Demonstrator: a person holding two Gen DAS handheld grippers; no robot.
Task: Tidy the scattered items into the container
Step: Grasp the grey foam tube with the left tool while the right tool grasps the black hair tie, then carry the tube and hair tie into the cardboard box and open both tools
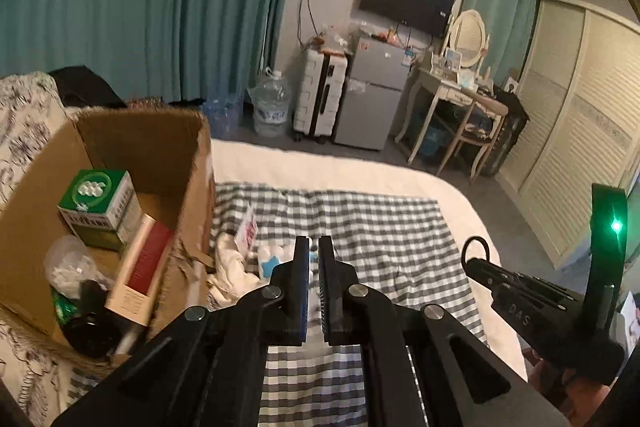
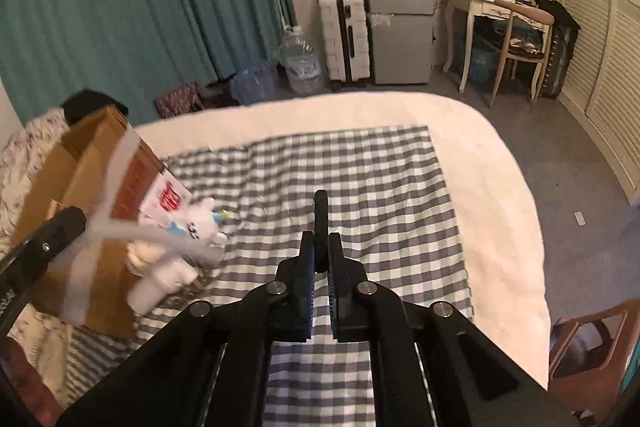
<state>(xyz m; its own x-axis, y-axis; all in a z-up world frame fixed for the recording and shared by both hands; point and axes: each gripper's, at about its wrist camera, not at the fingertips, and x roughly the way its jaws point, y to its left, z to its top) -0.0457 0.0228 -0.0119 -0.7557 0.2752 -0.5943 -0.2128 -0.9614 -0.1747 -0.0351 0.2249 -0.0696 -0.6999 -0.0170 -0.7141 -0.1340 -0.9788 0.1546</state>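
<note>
- Bed (image 2: 500, 163): cream cover, with a grey-and-white checked cloth (image 2: 360, 179) spread over its middle. All task items sit on or beside this cloth.
- Cardboard box (image 1: 192, 163): the container, open-topped, standing at the left edge of the checked cloth, partly on a patterned blanket (image 1: 24, 131). In the right wrist view the box (image 2: 92, 155) is blurred.
- Box contents, left wrist view: a green-and-white carton (image 1: 98, 207) upright against the back; a long red-and-cream carton (image 1: 140, 267) leaning beside it; a crumpled clear plastic bag (image 1: 70, 267) in front; something dark and round (image 1: 92, 331) at the near corner, not identifiable.
- Still outside the box, just beside its right wall on the cloth: a white plush toy (image 2: 200, 223) with a blue patch, a white packet with red print (image 2: 168, 197), and crumpled white fabric (image 1: 232, 271).
- Right gripper (image 2: 321, 259): jaws closed onto a thin black looped object (image 2: 321, 215) that sticks up between the pads, above the cloth. From the left wrist view the same gripper (image 1: 474, 253) appears at right with the loop at its tip.
- Left gripper (image 1: 314, 259): jaws nearly together; the right wrist view shows it (image 2: 86, 231) pinching a blurred white strap or cord (image 2: 116, 167) in front of the box.
</note>
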